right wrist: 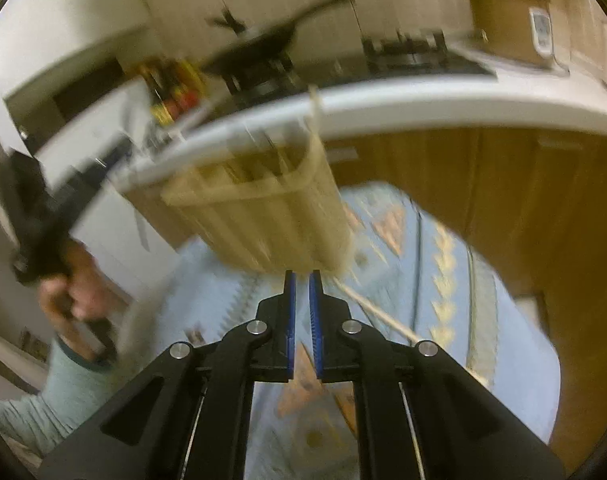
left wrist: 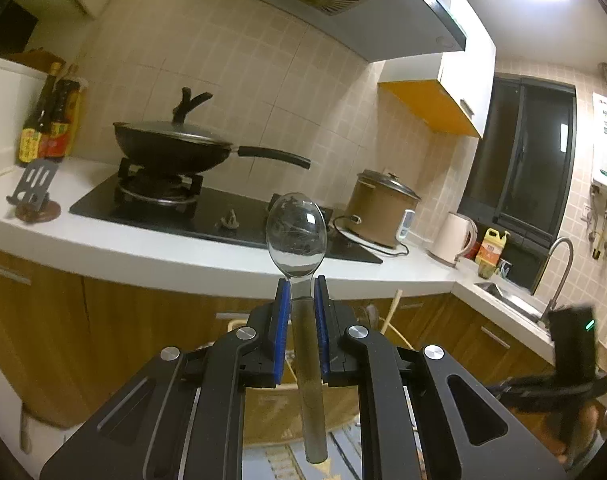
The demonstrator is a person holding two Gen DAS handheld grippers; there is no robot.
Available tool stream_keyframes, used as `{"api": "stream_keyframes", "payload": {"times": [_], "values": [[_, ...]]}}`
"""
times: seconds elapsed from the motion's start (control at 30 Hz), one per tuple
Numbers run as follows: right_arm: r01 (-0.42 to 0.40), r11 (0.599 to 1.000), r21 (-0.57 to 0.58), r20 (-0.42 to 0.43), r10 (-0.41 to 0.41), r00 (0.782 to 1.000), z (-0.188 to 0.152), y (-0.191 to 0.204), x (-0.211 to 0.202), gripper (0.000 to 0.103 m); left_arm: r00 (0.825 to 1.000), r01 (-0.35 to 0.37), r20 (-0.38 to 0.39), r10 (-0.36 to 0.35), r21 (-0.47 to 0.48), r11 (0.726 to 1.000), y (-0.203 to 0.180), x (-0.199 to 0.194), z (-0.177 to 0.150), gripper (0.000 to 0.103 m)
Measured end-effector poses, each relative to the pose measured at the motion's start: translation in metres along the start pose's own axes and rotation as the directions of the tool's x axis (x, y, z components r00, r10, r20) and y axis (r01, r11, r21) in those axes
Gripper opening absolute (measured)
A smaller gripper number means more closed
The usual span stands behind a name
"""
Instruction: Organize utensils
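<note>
In the left wrist view my left gripper (left wrist: pixel 301 285) is shut on the handle of a metal spoon (left wrist: pixel 296 232). The spoon's bowl sticks up past the blue pads and its handle runs back between them. Below and behind it sits a beige utensil holder (left wrist: pixel 269 404), mostly hidden, with a wooden chopstick (left wrist: pixel 395 306) standing in it. In the blurred right wrist view my right gripper (right wrist: pixel 302 277) is shut with nothing between its pads. It hangs just in front of the beige holder (right wrist: pixel 263 216), which has several utensils in it. A loose chopstick (right wrist: pixel 383 318) lies beside it on the patterned cloth (right wrist: pixel 443 280).
A white counter (left wrist: pixel 143 248) carries a lidded wok (left wrist: pixel 171 146) on the hob, sauce bottles (left wrist: pixel 51 120), a brown cooker (left wrist: pixel 383 208), a kettle (left wrist: pixel 451 238) and a sink with a tap (left wrist: pixel 555 264). Wooden cabinets (left wrist: pixel 43 340) stand below. A hand (right wrist: pixel 69 280) holds the left gripper's body.
</note>
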State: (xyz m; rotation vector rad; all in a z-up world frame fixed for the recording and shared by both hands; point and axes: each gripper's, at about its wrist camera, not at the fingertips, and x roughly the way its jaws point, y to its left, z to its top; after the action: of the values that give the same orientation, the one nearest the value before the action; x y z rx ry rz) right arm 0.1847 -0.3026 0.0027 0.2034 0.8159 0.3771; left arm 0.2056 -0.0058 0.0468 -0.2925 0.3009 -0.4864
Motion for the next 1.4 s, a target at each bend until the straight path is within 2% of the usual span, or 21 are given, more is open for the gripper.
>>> {"api": "stream_keyframes", "payload": {"times": [0.07,0.17,0.27,0.3,0.33,0.47,0.53,0.6,0.73,0.9,1.07,1.1,1.2,1.3,1.4], "values": [[0.005,1.000,0.014,-0.068,-0.004,0.998,-0.014,-0.010,0.012,0.007,1.000,-0.002,0.001,0.002,0.000,1.000,-0.002,-0.008,-0.004,0.011],[0.023,1.000,0.018,-0.126,-0.020,0.992,-0.026,-0.019,0.025,0.012,1.000,-0.001,-0.002,0.001,-0.005,1.000,-0.005,-0.016,-0.008,0.011],[0.048,0.999,0.004,-0.166,-0.047,0.985,-0.038,-0.024,0.036,0.032,1.000,-0.002,-0.011,0.002,-0.002,1.000,-0.009,-0.025,-0.016,0.011],[0.067,0.998,-0.016,-0.175,-0.069,0.982,-0.038,-0.023,0.040,0.045,1.000,-0.005,-0.015,0.005,0.003,1.000,-0.011,-0.028,-0.019,0.011],[0.085,0.996,-0.031,-0.174,-0.089,0.981,-0.036,-0.023,0.043,0.051,1.000,-0.006,-0.018,0.006,0.005,1.000,-0.012,-0.031,-0.020,0.011],[0.152,0.980,-0.127,-0.197,-0.175,0.965,-0.029,-0.022,0.055,0.051,0.999,-0.008,-0.036,0.008,0.008,1.000,-0.014,-0.043,-0.028,0.011],[0.159,0.974,-0.163,-0.223,-0.193,0.955,-0.025,-0.023,0.065,0.051,0.999,-0.008,-0.048,0.008,0.005,1.000,-0.014,-0.048,-0.032,0.011],[0.171,0.963,-0.208,-0.253,-0.222,0.942,-0.020,-0.027,0.077,0.049,0.998,-0.012,-0.054,0.012,0.009,1.000,-0.015,-0.052,-0.035,0.011],[0.201,0.938,-0.282,-0.305,-0.286,0.908,-0.015,-0.029,0.094,0.038,0.997,-0.013,-0.069,0.014,0.016,1.000,-0.015,-0.057,-0.039,0.011],[0.238,0.913,-0.331,-0.349,-0.352,0.868,-0.015,-0.030,0.111,0.037,0.997,0.000,-0.082,0.001,0.008,1.000,-0.012,-0.057,-0.040,0.011],[0.244,0.917,-0.316,-0.399,-0.362,0.843,-0.011,-0.033,0.115,0.037,0.996,0.010,-0.091,-0.010,0.006,1.000,-0.009,-0.058,-0.040,0.011],[0.241,0.920,-0.310,-0.410,-0.358,0.838,-0.010,-0.033,0.118,0.033,0.995,0.015,-0.094,-0.014,0.005,1.000,-0.008,-0.058,-0.040,0.011],[0.220,0.929,-0.297,-0.455,-0.340,0.823,-0.008,-0.029,0.121,0.013,0.994,0.026,-0.104,-0.026,0.003,1.000,-0.007,-0.059,-0.043,0.011],[0.216,0.930,-0.298,-0.476,-0.341,0.811,-0.012,-0.020,0.121,0.008,0.994,0.032,-0.107,-0.031,0.006,0.999,-0.005,-0.061,-0.043,0.011],[0.201,0.952,-0.232,-0.513,-0.295,0.806,-0.016,-0.014,0.119,0.008,0.993,0.040,-0.107,-0.040,-0.008,0.999,0.000,-0.064,-0.045,0.011]]}}
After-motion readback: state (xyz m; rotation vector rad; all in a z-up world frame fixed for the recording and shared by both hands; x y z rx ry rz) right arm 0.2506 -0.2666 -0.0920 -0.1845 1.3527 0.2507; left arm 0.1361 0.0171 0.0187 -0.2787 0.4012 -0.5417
